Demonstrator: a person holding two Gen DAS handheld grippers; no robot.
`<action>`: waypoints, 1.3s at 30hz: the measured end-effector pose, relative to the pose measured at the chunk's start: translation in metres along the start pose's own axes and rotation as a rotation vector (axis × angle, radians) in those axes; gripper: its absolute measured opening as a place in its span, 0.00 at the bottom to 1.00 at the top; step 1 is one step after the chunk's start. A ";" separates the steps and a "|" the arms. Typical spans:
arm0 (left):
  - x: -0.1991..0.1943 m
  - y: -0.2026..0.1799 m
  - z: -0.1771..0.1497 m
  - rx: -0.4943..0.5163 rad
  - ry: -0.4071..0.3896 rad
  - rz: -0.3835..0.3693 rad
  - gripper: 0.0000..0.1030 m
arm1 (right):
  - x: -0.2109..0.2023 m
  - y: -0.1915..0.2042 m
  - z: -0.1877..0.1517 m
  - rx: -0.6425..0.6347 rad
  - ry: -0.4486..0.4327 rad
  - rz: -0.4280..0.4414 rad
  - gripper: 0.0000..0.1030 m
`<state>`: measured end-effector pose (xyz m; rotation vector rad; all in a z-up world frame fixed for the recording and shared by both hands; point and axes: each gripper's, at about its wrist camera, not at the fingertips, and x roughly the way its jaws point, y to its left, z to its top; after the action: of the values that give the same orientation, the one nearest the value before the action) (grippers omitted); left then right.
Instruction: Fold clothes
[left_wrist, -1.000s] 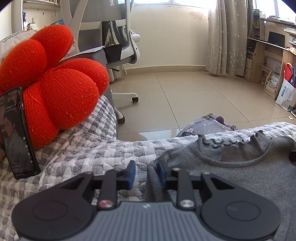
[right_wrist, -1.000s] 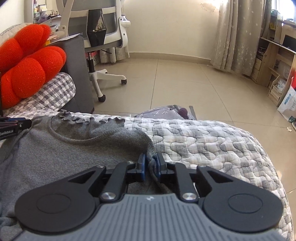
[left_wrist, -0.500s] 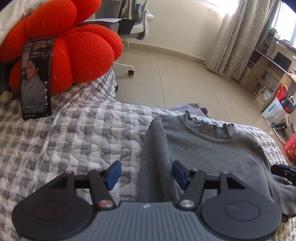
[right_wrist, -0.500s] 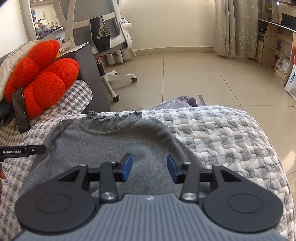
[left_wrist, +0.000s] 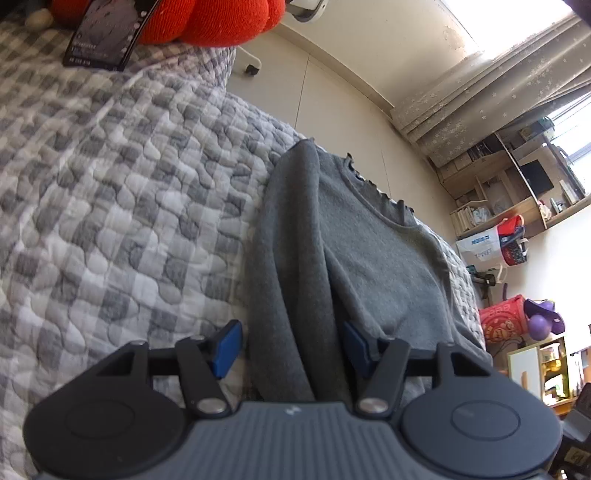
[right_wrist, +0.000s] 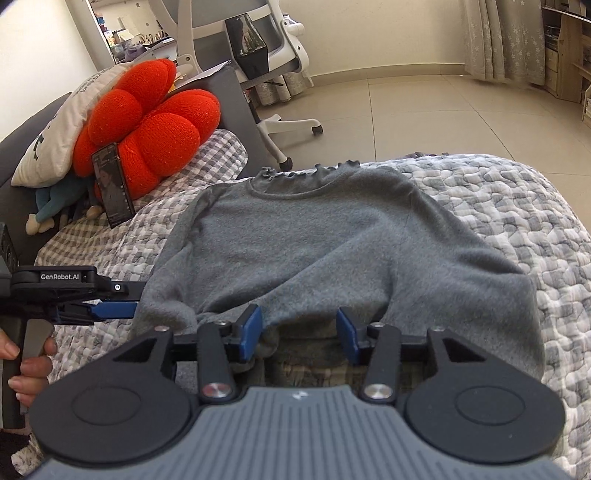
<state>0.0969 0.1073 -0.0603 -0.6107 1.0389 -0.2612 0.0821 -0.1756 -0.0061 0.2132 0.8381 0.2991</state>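
Note:
A grey sweater (right_wrist: 332, 240) with a frilled neckline lies flat on the checked quilt (right_wrist: 517, 206), collar towards the far edge of the bed. My right gripper (right_wrist: 299, 334) is at the near hem with its jaws opening; fabric lies between the blue pads, unpressed. In the left wrist view the sweater (left_wrist: 369, 251) has one sleeve folded along its side. That sleeve runs between the jaws of my left gripper (left_wrist: 291, 347), which are closing but not gripping. From the right wrist view my left gripper (right_wrist: 110, 308) is side-on at the sweater's left edge, held by a hand (right_wrist: 29, 369).
A red flower cushion (right_wrist: 147, 125) with a phone (right_wrist: 114, 184) leaning on it and a white pillow (right_wrist: 66, 122) sit at the head of the bed. An office chair (right_wrist: 258, 55) stands on the tiled floor (right_wrist: 424, 110) beyond the bed's edge.
Both grippers let go of the sweater's shoulders, opened and drew back towards its near end. The left view has rolled, and the sleeve now lies between its jaws.

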 end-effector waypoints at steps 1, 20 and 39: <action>-0.001 0.001 -0.006 -0.015 0.014 -0.026 0.58 | 0.000 0.000 -0.003 0.005 0.000 -0.003 0.48; -0.012 -0.015 -0.046 0.040 0.027 -0.109 0.05 | 0.000 -0.003 -0.038 0.120 0.051 0.007 0.51; -0.106 0.025 -0.010 0.077 -0.361 0.193 0.05 | -0.006 0.003 -0.038 0.103 0.036 -0.023 0.53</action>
<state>0.0335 0.1749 -0.0017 -0.4630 0.7289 -0.0181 0.0490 -0.1724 -0.0253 0.2947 0.8921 0.2389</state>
